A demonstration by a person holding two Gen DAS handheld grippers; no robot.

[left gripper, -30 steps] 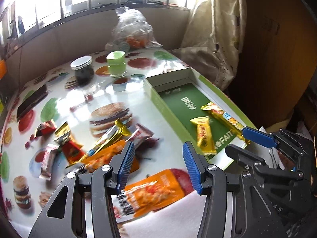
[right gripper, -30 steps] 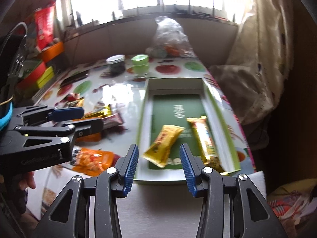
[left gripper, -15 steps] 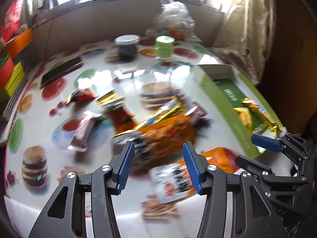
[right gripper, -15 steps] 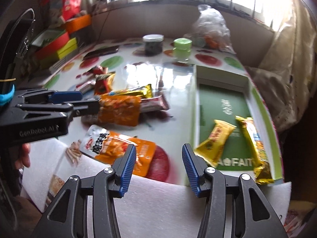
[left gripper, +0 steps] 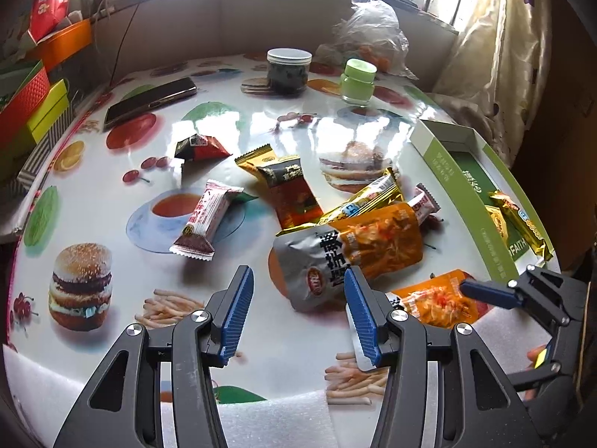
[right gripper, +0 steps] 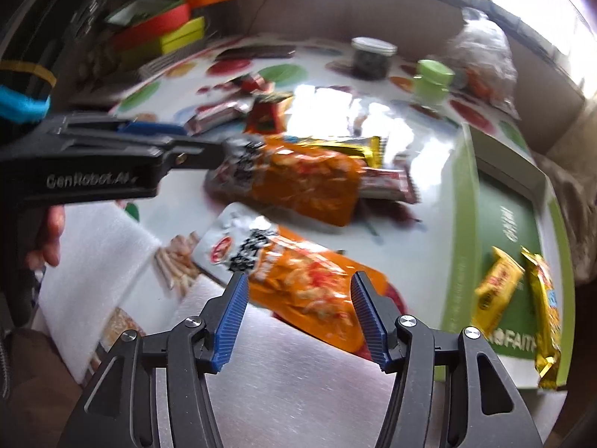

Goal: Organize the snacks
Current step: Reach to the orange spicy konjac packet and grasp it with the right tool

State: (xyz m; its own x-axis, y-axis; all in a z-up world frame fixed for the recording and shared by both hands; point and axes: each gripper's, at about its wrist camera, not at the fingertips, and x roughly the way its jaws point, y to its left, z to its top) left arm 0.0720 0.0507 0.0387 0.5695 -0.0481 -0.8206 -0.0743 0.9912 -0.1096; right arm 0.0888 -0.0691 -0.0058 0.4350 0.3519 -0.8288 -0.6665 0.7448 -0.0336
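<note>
— What were the tongs doing?

— The right gripper (right gripper: 298, 317) had its blue ribbed jaws just widening, released, hanging over the near flat orange-and-silver foil snack pouch (right gripper: 294, 280), which lay on the table between them in the picture; whether the pads touched it I couldn't tell, the frame being blurred. The left gripper (left gripper: 296, 315) stood part-open and gripped nothing, poised just before the second orange-and-silver foil pouch (left gripper: 358, 248).

— And beyond them?

— That second pouch rested on a long gold foil bar (left gripper: 367, 198) and a small red-and-white wrapped sweet (left gripper: 423, 203). Further out lay a pink-and-brown wrapped wafer (left gripper: 205, 220) and a dark orange sachet (left gripper: 294, 194).

— The box?

— The shallow green cardboard tray (right gripper: 460, 261) sat on the right of the glossy food-print tablecloth (left gripper: 93, 194), holding two yellow wrapped bars (right gripper: 496, 291) (side by side at its near end).
</note>
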